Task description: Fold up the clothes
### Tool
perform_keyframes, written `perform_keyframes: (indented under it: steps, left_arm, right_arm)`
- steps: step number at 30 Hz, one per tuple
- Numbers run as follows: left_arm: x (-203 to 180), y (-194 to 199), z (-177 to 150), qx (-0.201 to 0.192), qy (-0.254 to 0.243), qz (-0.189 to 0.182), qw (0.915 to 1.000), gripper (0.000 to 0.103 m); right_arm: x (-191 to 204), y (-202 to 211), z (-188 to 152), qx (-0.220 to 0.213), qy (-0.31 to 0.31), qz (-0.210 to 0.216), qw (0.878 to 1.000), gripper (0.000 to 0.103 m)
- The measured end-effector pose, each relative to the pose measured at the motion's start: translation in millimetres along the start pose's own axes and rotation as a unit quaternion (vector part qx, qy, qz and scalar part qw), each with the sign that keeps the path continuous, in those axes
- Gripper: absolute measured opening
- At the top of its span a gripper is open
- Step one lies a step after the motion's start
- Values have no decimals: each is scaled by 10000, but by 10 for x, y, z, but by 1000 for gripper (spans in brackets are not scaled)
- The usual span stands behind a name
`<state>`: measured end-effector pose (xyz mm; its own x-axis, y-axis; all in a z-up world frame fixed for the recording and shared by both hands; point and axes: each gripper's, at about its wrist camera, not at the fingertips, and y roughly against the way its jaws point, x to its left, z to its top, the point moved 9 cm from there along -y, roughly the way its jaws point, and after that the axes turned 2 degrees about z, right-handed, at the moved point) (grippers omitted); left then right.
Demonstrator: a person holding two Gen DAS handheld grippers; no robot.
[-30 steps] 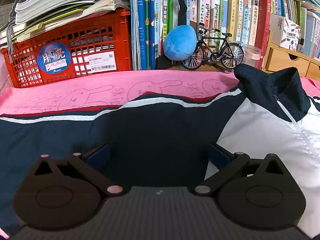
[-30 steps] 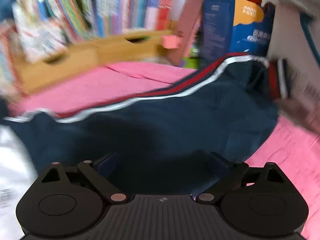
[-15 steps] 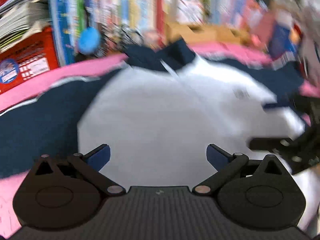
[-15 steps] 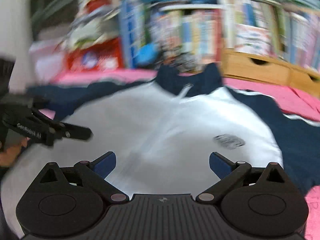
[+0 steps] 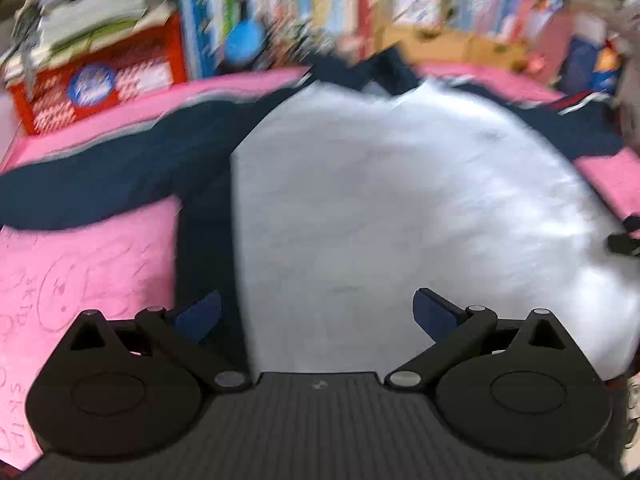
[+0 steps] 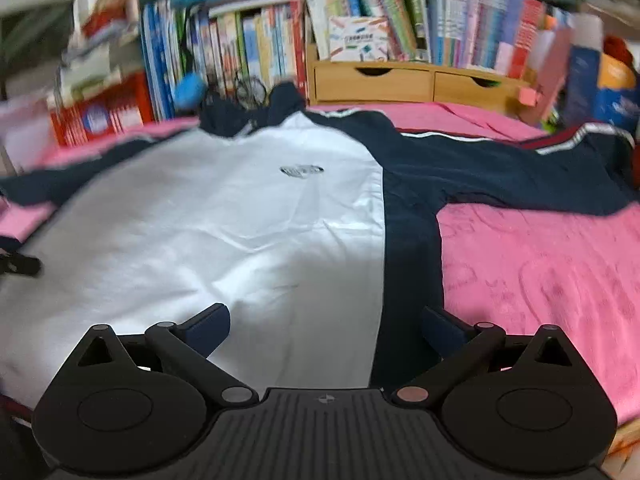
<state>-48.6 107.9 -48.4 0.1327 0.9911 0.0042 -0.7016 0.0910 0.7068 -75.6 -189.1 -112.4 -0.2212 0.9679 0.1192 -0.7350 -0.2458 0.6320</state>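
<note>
A jacket with a white front [image 5: 400,200] and navy sleeves lies spread flat, front up, on a pink blanket [image 5: 80,280]. My left gripper [image 5: 316,308] is open above the lower left part of the white front, beside the navy side panel, with nothing between its fingers. My right gripper [image 6: 326,320] is open over the lower right part of the jacket [image 6: 240,220], where white meets the navy side panel, and holds nothing. The left sleeve [image 5: 100,184] stretches out to the left, and the right sleeve [image 6: 520,176] to the right. The navy collar [image 6: 248,116] points toward the bookshelf. The left wrist view is blurred.
A red crate [image 5: 100,84] piled with papers stands at the back left. Rows of books, a blue plush [image 6: 188,88], a model bicycle [image 6: 250,88] and wooden drawers [image 6: 400,80] line the far edge. A blue box [image 6: 600,88] stands at the back right. Pink blanket [image 6: 540,260] shows beside the jacket.
Both grippers have drawn back from the sleeves toward the jacket's near end. The left view swung from the left sleeve to the white front, the right view from the right sleeve likewise.
</note>
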Motion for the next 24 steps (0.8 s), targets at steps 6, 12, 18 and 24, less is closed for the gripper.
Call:
perform_keyframes:
  steps: [6,12,18,24]
  left_arm:
    - [-451,203,-61,-183,-466,240,9985,103]
    - [-552,643,-414,-6,-17,82,10000,103]
    - [-569,908,-636,0,-147,639,9978,103]
    - [-556,848,-811,262,161,460,9985,103]
  right_arm:
    - [299,384,7,-311,240,-359,9986,103]
    - [583,806,-301,-403,416,-338,9977,103]
    - [706,1280,-592,-453,534,-123,9975,103]
    - [627,1359,-710,-307,102,-132,9994,103]
